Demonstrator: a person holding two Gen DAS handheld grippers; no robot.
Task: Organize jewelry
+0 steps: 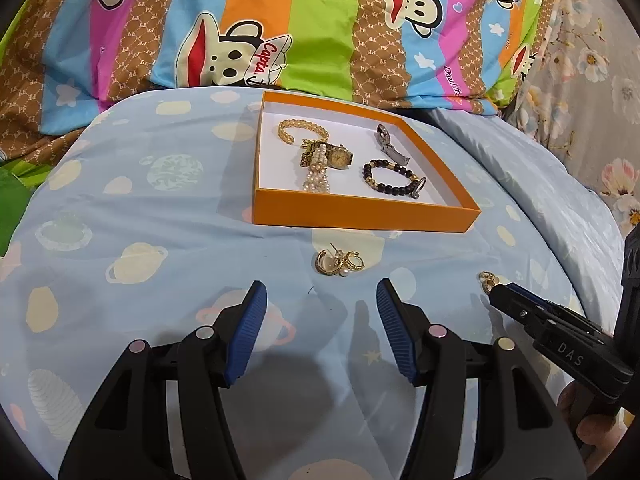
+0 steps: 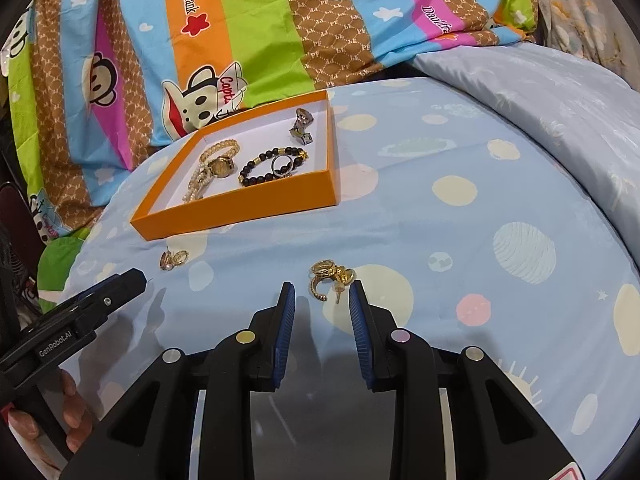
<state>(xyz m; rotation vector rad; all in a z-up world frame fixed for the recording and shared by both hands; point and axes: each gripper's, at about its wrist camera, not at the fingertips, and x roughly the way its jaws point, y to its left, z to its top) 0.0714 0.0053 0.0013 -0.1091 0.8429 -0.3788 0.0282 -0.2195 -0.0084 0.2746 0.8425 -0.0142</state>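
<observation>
Earrings [image 2: 330, 280] look light, small, slippery on the bedsheet [image 2: 440, 220]; we pinch the hoop; both claws, left claw [image 1: 322, 296] and right claw [image 2: 322, 300], are spread.

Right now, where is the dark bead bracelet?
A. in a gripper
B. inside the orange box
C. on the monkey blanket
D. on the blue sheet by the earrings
B: the dark bead bracelet lies on the white floor of the orange box, while both grippers are open and hold nothing.

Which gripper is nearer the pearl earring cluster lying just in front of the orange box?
Left. The left gripper sits open just short of the pearl earring cluster; the right gripper is off to its right, open around other gold earrings.
</observation>
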